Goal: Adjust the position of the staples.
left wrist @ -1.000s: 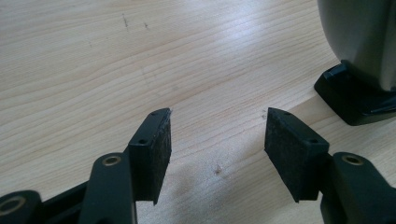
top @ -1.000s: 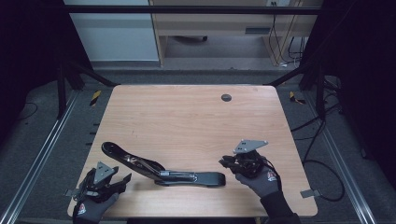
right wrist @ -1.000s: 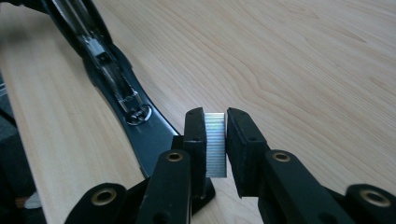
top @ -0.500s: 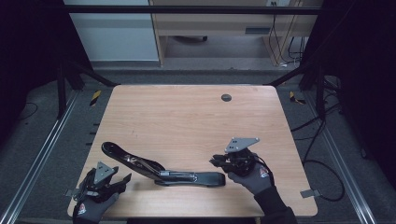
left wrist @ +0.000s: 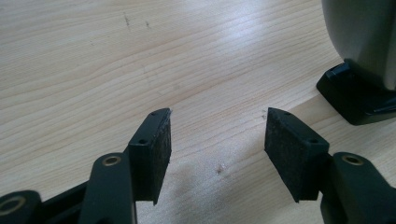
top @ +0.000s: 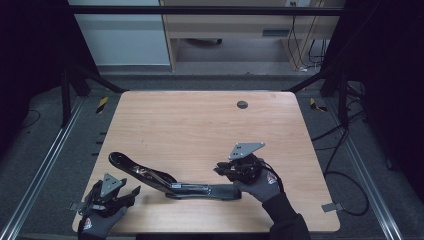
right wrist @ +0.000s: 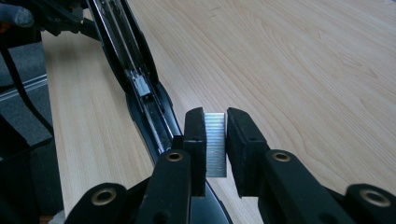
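Your right gripper point(right wrist: 216, 140), clamped on the staples point(right wrist: 215, 142), has drifted toward 9 o'clock over the opened stapler point(top: 172, 181) at table's 6 o'clock. Left gripper point(left wrist: 217, 149) idles, jaws apart, empty. Loading the channel point(right wrist: 144, 100) looks next.

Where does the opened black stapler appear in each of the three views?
High view: the stapler lies flat near the table's front edge, between the two grippers.
Left gripper view: its end sits at the upper right corner.
Right gripper view: its open channel runs from upper left to the jaws.
Shared landmark: the light wood table.
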Available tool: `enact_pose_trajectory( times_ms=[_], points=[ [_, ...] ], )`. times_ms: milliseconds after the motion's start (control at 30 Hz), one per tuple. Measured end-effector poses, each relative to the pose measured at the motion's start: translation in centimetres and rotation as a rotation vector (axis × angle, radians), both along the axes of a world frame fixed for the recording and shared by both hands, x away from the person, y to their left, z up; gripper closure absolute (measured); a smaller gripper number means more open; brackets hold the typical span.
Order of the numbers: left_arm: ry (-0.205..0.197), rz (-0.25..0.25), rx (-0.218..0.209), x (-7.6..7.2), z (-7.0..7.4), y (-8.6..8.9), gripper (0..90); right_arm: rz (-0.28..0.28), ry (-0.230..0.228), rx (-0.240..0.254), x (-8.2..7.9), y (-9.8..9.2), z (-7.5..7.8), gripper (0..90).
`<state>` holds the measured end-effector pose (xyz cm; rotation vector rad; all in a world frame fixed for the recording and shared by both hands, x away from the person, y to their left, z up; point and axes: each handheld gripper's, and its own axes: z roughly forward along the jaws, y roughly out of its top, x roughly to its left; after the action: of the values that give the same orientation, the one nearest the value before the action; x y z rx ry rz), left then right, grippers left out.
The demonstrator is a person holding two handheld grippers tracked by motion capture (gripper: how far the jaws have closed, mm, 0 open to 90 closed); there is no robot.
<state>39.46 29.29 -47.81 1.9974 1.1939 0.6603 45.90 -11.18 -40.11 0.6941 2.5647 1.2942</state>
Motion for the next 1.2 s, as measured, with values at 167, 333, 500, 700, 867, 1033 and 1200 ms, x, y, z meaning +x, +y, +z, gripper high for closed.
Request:
enact_pose_trajectory(
  times_ms=[167, 333, 500, 700, 867, 1033, 1200],
  points=[
    [0.000, -0.001, 0.001, 0.0, 0.0, 0.0, 41.0, 0.027, -0.007, -0.001, 0.1, 0.8, 0.4, 78.4],
    [0.001, -0.002, 0.002, 0.0, 0.0, 0.0, 41.0, 0.048, -0.015, -0.005, 0.1, 1.5, 0.6, 78.4],
    [0.000, -0.001, 0.002, 0.0, 0.0, 0.0, 40.9, 0.070, -0.014, -0.014, 0.2, 2.0, 0.4, 78.4],
    [0.001, -0.003, 0.004, 0.1, 0.0, -0.1, 41.0, 0.092, -0.015, -0.018, 0.3, 2.6, 0.2, 78.4],
    [0.001, -0.003, 0.006, 0.1, 0.0, 0.0, 41.0, 0.113, -0.015, -0.018, 0.3, 3.0, 0.3, 78.4],
    [0.000, 0.000, 0.004, 0.1, -0.1, -0.1, 41.0, 0.140, -0.016, -0.013, 0.2, 3.4, 0.2, 78.4],
    [0.001, -0.003, 0.005, 0.1, -0.1, -0.1, 41.0, 0.169, -0.009, -0.008, 0.3, 3.7, -0.1, 78.4]
  ],
)
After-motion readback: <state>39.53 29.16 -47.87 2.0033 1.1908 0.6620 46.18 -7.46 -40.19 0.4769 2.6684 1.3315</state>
